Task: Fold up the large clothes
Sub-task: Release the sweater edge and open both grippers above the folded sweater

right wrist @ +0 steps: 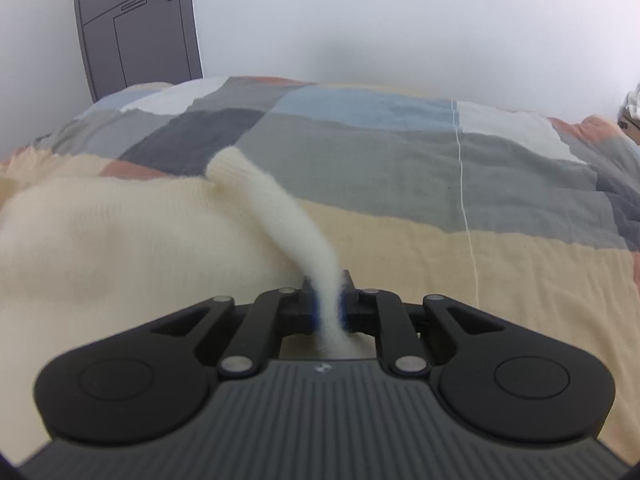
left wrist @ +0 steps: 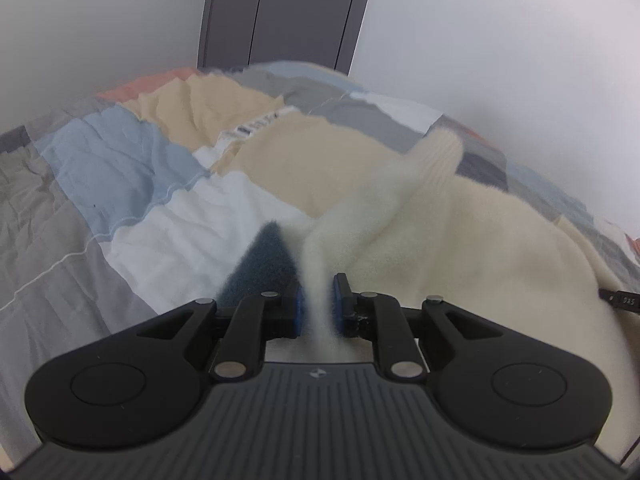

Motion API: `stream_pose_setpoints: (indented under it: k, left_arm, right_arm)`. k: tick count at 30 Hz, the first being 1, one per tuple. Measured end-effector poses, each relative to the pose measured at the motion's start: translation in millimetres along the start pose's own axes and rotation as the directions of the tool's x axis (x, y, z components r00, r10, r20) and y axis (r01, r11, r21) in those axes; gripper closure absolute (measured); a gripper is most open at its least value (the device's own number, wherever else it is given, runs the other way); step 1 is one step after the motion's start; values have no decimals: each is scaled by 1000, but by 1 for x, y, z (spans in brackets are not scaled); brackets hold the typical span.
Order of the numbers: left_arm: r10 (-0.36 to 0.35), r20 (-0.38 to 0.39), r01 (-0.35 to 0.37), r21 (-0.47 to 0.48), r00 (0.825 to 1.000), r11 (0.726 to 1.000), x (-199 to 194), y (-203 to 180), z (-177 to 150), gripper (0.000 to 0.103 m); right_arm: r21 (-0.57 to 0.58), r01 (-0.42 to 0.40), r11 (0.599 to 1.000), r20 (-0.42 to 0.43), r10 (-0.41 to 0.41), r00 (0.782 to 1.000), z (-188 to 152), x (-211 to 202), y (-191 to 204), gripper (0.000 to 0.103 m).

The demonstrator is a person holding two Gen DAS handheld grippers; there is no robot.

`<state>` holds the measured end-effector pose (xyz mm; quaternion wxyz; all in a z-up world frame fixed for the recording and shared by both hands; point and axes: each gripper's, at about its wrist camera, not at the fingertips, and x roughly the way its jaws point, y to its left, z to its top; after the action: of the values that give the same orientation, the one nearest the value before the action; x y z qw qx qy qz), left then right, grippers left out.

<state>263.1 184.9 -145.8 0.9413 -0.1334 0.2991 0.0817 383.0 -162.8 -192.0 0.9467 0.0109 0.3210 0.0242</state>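
Through my left wrist camera, my left gripper [left wrist: 317, 304] was pinched tight on a fold of the cream sweater [left wrist: 460, 240], a fuzzy, soft knit that ran up from between the blue pads [left wrist: 337, 300] and spread across the bed to the right. A dark blue fuzzy patch [left wrist: 264, 264] sat just left of the pinched fold. The patchwork quilt [left wrist: 120, 184] under it was crinkled cotton in blue, grey, white, tan and coral blocks, with bare room to the left. A grey door [left wrist: 280, 12] stood beyond the far edge of the bed. A black tip [left wrist: 618, 300] poked in at the right, its small print too blurred to read.

Through my right wrist camera, my right gripper [right wrist: 329, 304] was clamped on a narrow, rope-like stretch of the same sweater [right wrist: 120, 236], whose body lay bunched to the left. Its ribbed cuff [right wrist: 228, 168] stuck up behind. The quilt [right wrist: 440, 184] lay flat and open to the right.
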Motion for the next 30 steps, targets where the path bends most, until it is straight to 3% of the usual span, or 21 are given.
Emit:
stream_pose_setpoints:
  k: [3, 5, 7, 12, 17, 22, 26, 30]
  left_arm:
    - [6, 18, -7, 23, 1000, 1000, -9, -4, -3, 78]
    - [11, 24, -12, 33, 1000, 999, -15, -6, -4, 67]
    - [17, 31, -18, 40, 999, 999, -23, -9, -4, 44]
    - [-40, 57, 39, 16, 998, 999, -54, -18, -11, 38]
    - [-66, 61, 64, 45, 996, 997, -83, -35, -26, 33]
    - [-88, 42, 83, 111, 995, 990, -110, -59, -45, 28]
    - [-148, 30, 143, 123, 989, 982, -133, -68, -56, 25]
    - [-160, -8, 160, 108, 987, 981, -150, -68, -72, 20]
  right_arm:
    - [21, -18, 1000, 14, 18, 1000, -3, -5, -4, 88]
    - [43, -30, 999, 24, 29, 999, -2, -10, -7, 86]
    - [49, -21, 999, 28, 19, 999, -3, -12, -7, 80]
    - [65, 24, 998, 32, -26, 999, -5, -29, -3, 78]
    - [61, 9, 998, 61, -13, 998, -8, -64, -1, 77]
    - [105, -54, 993, 79, 46, 996, -17, -110, 2, 76]
    - [135, -95, 986, 84, 84, 993, -33, -145, 10, 76]
    - [205, -145, 968, 48, 138, 989, -56, -173, 11, 76]
